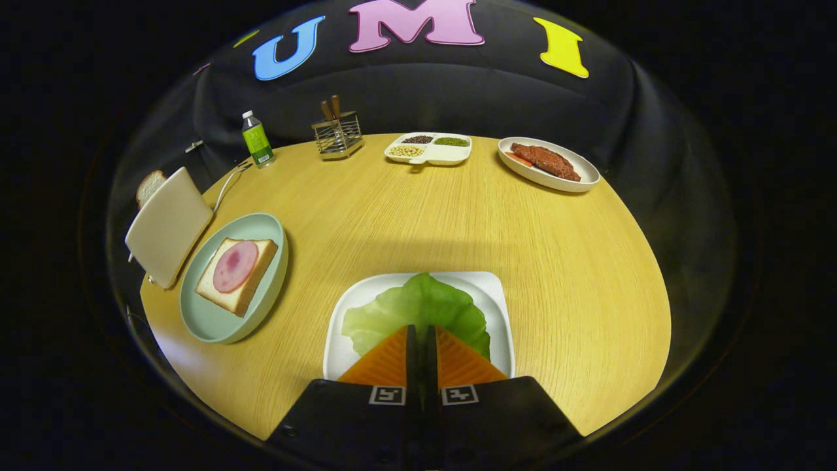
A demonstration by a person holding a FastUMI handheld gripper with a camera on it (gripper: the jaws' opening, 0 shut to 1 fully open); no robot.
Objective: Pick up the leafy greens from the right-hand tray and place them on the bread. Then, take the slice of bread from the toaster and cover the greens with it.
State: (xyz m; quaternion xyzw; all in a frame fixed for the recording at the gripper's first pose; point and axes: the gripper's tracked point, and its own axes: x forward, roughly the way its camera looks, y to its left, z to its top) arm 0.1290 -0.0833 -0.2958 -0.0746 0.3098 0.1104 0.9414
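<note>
Fingers (422, 337) nearly closed over leafy greens (418, 307), grip itself hidden.

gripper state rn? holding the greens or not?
Gripper: fingers nearly together over the leafy greens on the white tray. The leaf runs under the tips; whether both fingers press on it cannot be told.

Round light-wood table (366, 216), green-labelled plastic bottle (256, 139), wire utensil rack (338, 135), white divided dish of beans (428, 149), white oval plate of brown meat (548, 163)

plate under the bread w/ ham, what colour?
Pale mint green plate, clearest in the gripper view; gripper closed over the lettuce.
</note>
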